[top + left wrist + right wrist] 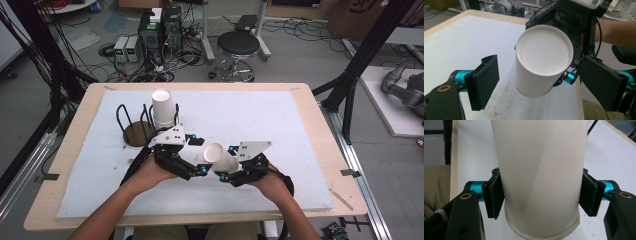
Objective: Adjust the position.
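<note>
A white paper cup (pixel 218 156) lies tilted on its side in the air above the mat, near the front middle. My right gripper (pixel 226 162) is shut on it, and in the right gripper view (pixel 541 195) both black pads press the cup's (pixel 539 165) sides just above its rolled rim. My left gripper (pixel 200 155) faces the cup's closed bottom (pixel 544 55) from the left. Its jaws (pixel 541 82) stand wide open on either side of the cup, with a gap at each pad.
A black wire cup holder (pixel 136 134) with a brown base stands at the mat's left, with upside-down white cups (pixel 162 107) stacked on it. A white foam mat (pixel 260 115) covers the wooden table (pixel 320 145). A stool (pixel 238 45) and cables lie beyond.
</note>
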Demonstrator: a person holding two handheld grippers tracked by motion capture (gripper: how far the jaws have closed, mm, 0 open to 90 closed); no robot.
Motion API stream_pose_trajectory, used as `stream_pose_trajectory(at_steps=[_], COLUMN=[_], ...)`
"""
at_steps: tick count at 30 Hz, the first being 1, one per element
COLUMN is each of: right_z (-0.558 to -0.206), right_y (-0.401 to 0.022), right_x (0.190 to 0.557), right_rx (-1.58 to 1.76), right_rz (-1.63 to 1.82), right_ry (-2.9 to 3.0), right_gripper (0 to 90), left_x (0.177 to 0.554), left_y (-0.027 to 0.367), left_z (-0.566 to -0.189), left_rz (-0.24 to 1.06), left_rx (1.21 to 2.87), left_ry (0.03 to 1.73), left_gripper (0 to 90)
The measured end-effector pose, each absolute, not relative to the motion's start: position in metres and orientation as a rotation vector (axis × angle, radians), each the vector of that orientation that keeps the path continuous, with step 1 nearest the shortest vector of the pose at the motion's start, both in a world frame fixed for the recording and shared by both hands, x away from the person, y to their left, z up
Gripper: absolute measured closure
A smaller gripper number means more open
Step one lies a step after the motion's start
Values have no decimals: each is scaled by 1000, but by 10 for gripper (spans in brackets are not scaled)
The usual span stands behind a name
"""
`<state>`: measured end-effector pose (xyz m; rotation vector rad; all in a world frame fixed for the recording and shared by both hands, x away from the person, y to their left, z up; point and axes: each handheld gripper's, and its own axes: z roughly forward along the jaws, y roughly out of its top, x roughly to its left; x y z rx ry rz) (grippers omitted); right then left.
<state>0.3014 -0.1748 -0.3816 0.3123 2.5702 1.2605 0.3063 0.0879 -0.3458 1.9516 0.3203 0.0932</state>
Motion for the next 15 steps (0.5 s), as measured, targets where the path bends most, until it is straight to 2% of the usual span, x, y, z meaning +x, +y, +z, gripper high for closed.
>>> stream_pose_trajectory(at_steps=[15], right_z=[-362], right_y=[-156], right_x=[306], right_rx=[141], right_rz=[966], right_ry=[2690], right_gripper=[315], left_x=[310], left_y=[81], left_z=[-343], left_rz=[70], left_rx=[2049], left_ry=[262], left_gripper=[160])
